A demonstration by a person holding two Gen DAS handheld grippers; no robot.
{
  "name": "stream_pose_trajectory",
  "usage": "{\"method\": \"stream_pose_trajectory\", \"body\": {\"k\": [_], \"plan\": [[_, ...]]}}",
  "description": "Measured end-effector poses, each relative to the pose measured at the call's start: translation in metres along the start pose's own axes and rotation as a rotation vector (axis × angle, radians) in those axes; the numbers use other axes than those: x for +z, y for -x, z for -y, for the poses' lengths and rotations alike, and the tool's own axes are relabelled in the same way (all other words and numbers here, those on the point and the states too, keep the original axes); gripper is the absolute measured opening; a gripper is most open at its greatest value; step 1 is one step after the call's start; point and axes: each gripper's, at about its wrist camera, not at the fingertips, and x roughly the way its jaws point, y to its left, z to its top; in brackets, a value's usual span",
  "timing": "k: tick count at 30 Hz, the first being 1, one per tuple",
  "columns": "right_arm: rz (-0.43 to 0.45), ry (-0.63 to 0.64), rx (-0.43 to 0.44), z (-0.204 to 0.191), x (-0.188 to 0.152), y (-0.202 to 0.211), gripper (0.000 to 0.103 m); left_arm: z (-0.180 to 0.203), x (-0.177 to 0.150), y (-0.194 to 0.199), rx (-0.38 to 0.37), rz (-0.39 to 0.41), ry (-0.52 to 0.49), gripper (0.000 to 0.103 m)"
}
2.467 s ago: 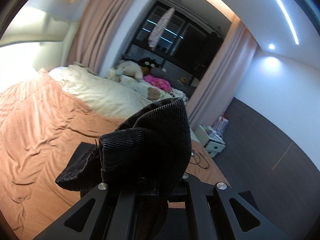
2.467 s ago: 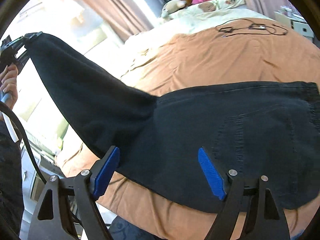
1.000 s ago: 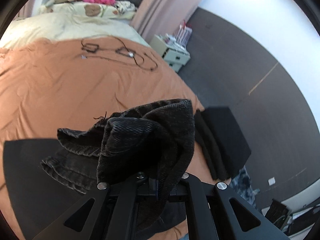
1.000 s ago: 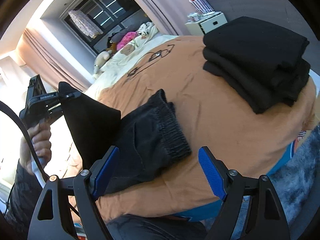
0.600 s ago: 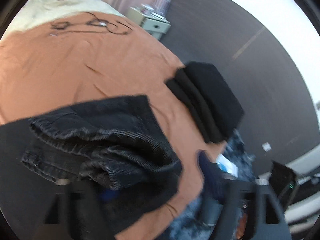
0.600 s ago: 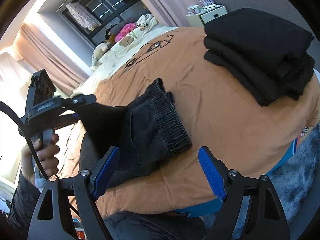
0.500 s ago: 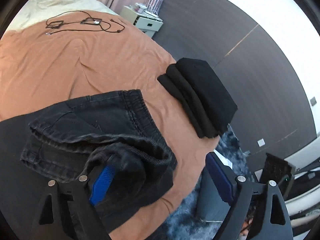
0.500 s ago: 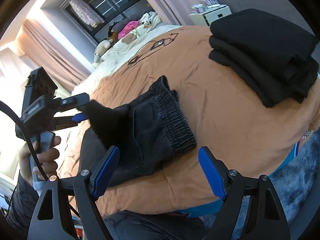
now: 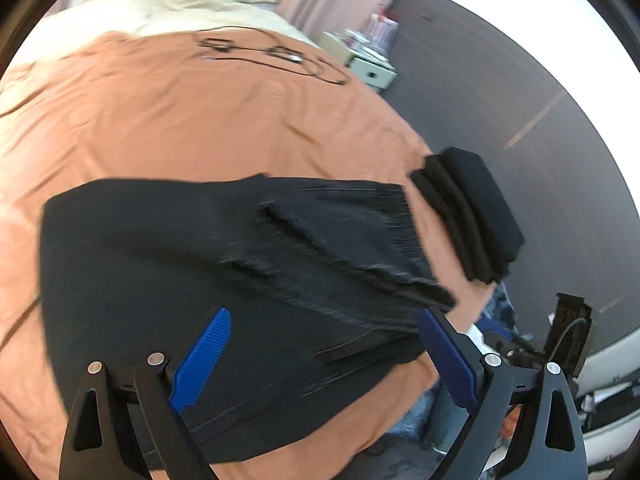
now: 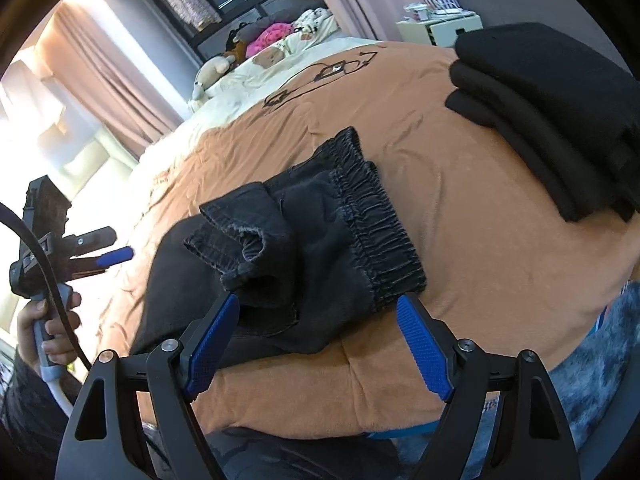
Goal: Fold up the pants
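Dark grey pants [image 9: 224, 264] lie folded over on the orange bedspread [image 9: 160, 112], leg cuffs resting on the elastic waistband [image 10: 376, 224]. My left gripper [image 9: 324, 360] is open and empty, just above the near edge of the pants; it also shows at the left of the right wrist view [image 10: 108, 248], off the cloth. My right gripper [image 10: 316, 344] is open and empty, its blue pads [image 10: 420, 344] straddling the near edge of the pants [image 10: 288, 248] by the waistband.
A stack of folded black clothes [image 9: 468, 208] sits on the bed's right corner, also in the right wrist view [image 10: 552, 104]. A black cable [image 9: 272, 54] lies farther up the bed. Pillows and soft toys [image 10: 264, 56] are at the head. A white nightstand [image 10: 440, 28] stands beside the bed.
My left gripper carried the pant legs over to the waistband, opened and let them drop, then pulled back left. The right gripper stayed open and moved closer to the pants.
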Motion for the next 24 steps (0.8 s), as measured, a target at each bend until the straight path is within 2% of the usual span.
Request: {"method": "stream_pose_trajectory", "body": {"k": [10, 13, 17, 19, 20, 21, 24], "plan": [[-0.058, 0.191, -0.052, -0.028, 0.015, -0.024, 0.081, -0.093, -0.049, 0.043, 0.118, 0.054, 0.138, 0.096], [-0.071, 0.246, -0.048, -0.037, 0.016, -0.033, 0.081, -0.121, -0.067, 0.050, 0.133, 0.067, 0.207, 0.096], [-0.092, 0.336, -0.105, -0.048, 0.017, -0.047, 0.080, -0.153, -0.093, 0.063, 0.148, 0.096, 0.291, 0.095], [-0.110, 0.357, -0.114, -0.054, 0.017, -0.057, 0.074, -0.166, -0.104, 0.065, 0.154, 0.107, 0.329, 0.094], [-0.124, 0.362, -0.111, -0.055, 0.018, -0.062, 0.066, -0.172, -0.108, 0.065, 0.151, 0.107, 0.347, 0.091], [-0.132, 0.365, -0.108, -0.057, 0.019, -0.066, 0.063, -0.177, -0.114, 0.064, 0.139, 0.102, 0.368, 0.089], [-0.133, 0.378, -0.120, -0.063, 0.024, -0.077, 0.059, -0.191, -0.128, 0.056, 0.121, 0.079, 0.419, 0.084]]}}
